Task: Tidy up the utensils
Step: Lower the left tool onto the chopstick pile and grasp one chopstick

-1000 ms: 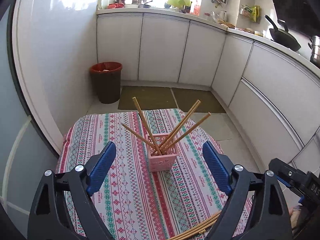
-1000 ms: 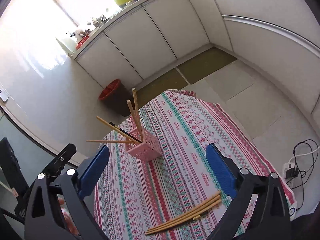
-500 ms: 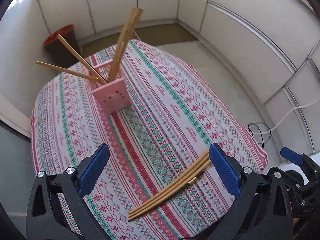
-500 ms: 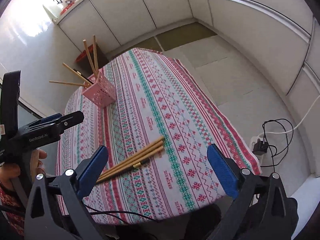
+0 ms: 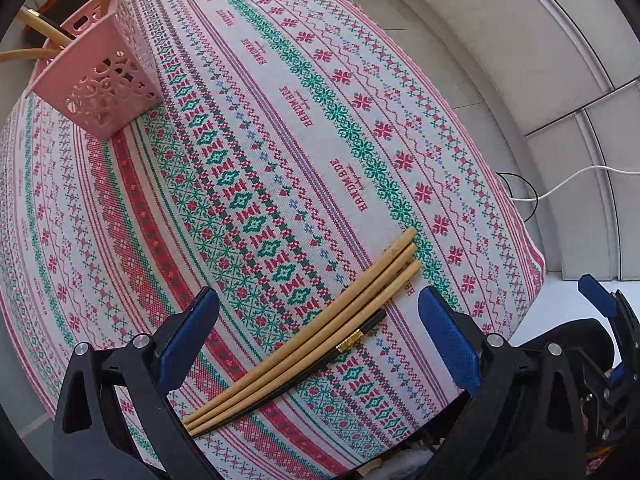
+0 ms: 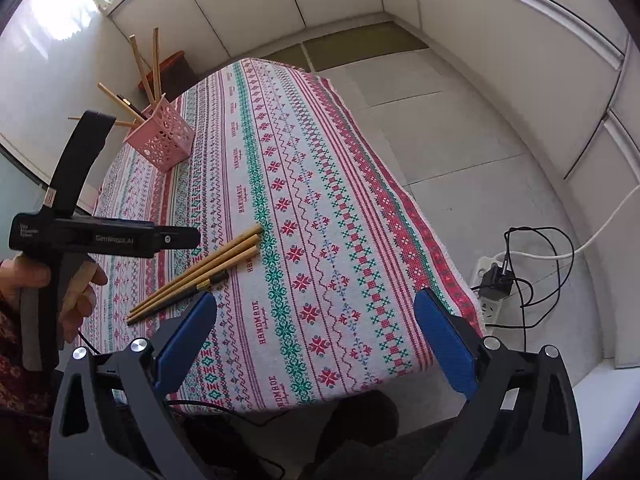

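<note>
A bundle of bamboo chopsticks, one dark with a gold band, lies on the patterned tablecloth. My left gripper is open and hovers right above the bundle, which lies between its blue pads. A pink lattice holder with several chopsticks stands at the far left. In the right wrist view the bundle lies left of centre and the holder stands far left. My right gripper is open and empty above the table's near edge.
White kitchen cabinets curve around the table. A power strip with cables lies on the floor to the right. A red bin stands behind the holder. The person's hand holding the left gripper shows at the left.
The left gripper has swung down and come close over the loose chopstick bundle. The right gripper has drawn back toward the table's near edge. Both stay open.
</note>
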Available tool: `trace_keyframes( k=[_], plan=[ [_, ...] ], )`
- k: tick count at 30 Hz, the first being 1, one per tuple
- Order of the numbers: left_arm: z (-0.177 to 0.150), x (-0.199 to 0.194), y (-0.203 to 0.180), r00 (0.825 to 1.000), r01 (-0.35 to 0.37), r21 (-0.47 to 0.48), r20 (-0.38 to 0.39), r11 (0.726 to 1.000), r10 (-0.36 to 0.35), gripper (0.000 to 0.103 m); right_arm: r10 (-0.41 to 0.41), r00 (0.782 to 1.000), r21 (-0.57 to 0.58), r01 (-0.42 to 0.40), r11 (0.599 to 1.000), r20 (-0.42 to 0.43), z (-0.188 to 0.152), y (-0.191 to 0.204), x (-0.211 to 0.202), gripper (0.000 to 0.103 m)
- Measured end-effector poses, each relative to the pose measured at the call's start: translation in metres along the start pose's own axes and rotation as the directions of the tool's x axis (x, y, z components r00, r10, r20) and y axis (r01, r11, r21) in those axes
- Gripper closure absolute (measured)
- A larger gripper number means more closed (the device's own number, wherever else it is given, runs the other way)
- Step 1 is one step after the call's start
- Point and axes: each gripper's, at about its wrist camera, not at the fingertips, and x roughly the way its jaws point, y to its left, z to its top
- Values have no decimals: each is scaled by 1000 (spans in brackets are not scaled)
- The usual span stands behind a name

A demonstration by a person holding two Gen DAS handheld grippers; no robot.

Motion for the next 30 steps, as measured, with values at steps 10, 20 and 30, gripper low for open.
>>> trace_keyframes(
  k=[10, 20, 30],
  plan=[
    [10, 27, -24, 998, -42, 55, -50, 998, 45, 28, 24, 1000, 46, -23, 999, -14, 0, -11, 5, 7],
    [13, 39, -32, 995, -68, 77, -71, 995, 74, 37, 35, 999, 71, -33, 997, -23, 1, -15, 7, 7],
    [13, 48, -27, 993, -111, 59, -32, 992, 114, 57, 36, 999, 82, -34, 996, -31, 1, -16, 9, 7]
  ],
)
